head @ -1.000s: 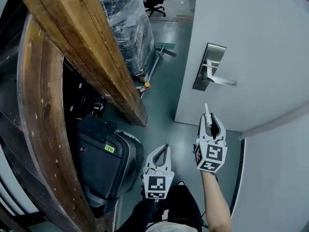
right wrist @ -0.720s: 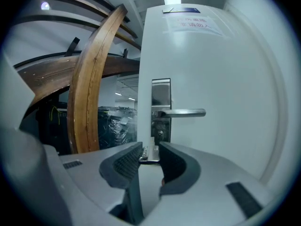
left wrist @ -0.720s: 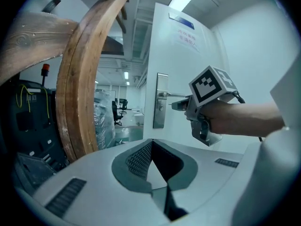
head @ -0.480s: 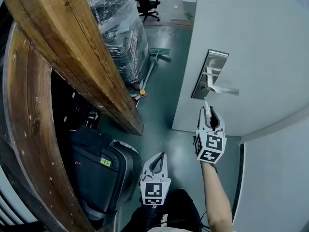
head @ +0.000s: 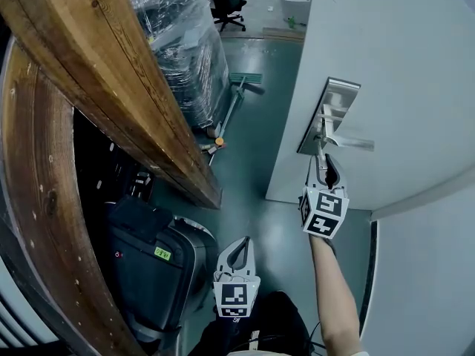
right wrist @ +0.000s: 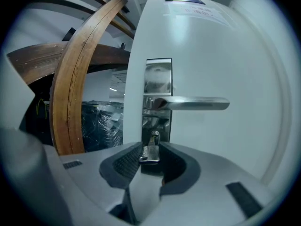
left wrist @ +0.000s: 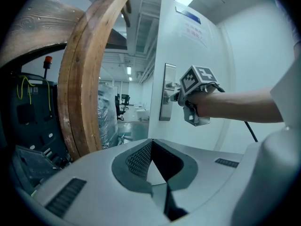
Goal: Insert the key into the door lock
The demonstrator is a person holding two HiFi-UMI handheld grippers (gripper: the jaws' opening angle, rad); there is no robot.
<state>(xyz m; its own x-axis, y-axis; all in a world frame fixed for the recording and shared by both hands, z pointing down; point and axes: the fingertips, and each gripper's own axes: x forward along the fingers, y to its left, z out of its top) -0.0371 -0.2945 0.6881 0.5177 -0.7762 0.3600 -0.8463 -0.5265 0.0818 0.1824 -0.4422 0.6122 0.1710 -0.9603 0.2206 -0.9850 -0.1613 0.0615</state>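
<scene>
A white door (head: 401, 65) carries a steel lock plate (head: 330, 117) with a lever handle (head: 349, 141). My right gripper (head: 324, 162) is shut on a small silver key (head: 320, 152), whose tip points up at the lower part of the plate. In the right gripper view the key (right wrist: 150, 149) stands between the jaws just below the handle (right wrist: 193, 103), with its tip close to the keyhole area of the plate (right wrist: 158, 79); I cannot tell whether they touch. My left gripper (head: 239, 245) hangs low near the person's body, shut and holding nothing.
A large curved wooden beam (head: 126, 73) leans at the left, close to the door's edge. A black case (head: 152, 254) sits on the green floor below it. Beyond are a plastic-wrapped pallet (head: 182, 50), a broom (head: 237, 95) and an office chair (head: 223, 6).
My right gripper has risen with the key from below the lock plate to its lower end. The left gripper has sunk slightly lower in the head view.
</scene>
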